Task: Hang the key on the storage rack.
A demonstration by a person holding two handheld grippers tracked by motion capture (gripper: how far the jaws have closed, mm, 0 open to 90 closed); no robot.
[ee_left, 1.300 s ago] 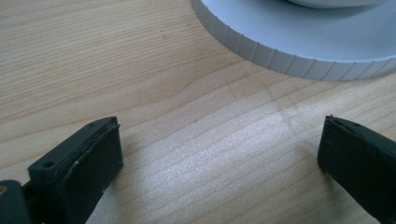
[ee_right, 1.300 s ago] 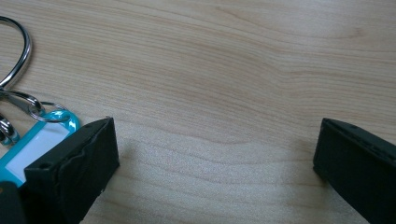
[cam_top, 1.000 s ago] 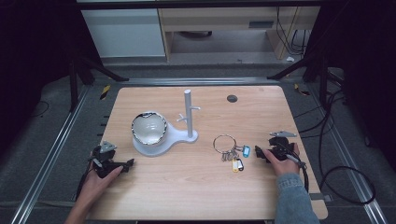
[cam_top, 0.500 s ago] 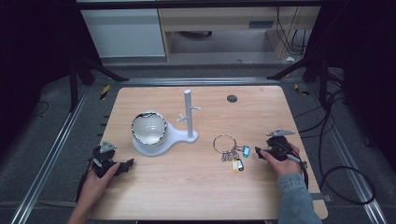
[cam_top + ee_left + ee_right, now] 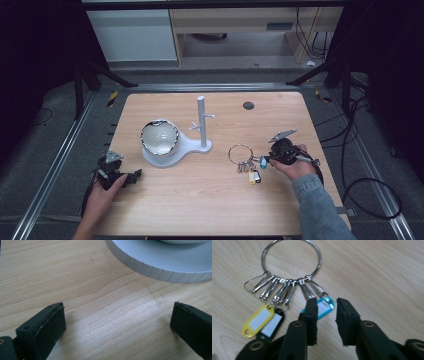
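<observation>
A large metal key ring [image 5: 241, 152] [image 5: 292, 258] lies flat on the wooden table, with several clips and plastic tags hanging from it. The tags include a blue tag [image 5: 324, 306], a yellow tag [image 5: 258, 321] and a black one. My right gripper [image 5: 265, 160] [image 5: 325, 302] points left at the tags. Its jaws have just been closing and now stand a narrow gap apart, tips at the blue tag without pressing it. My left gripper [image 5: 135, 175] [image 5: 117, 312] rests low at the front left, wide open on bare wood.
A white stand [image 5: 192, 147] [image 5: 160, 262] with an upright pegged post [image 5: 201, 120] holds a shiny bowl [image 5: 159, 137] at the table's middle left. A dark round grommet [image 5: 248, 105] sits in the far tabletop. Cables trail off the right edge.
My right gripper has shifted left toward the key tags and its jaws have narrowed. The left gripper and the key ring have not moved.
</observation>
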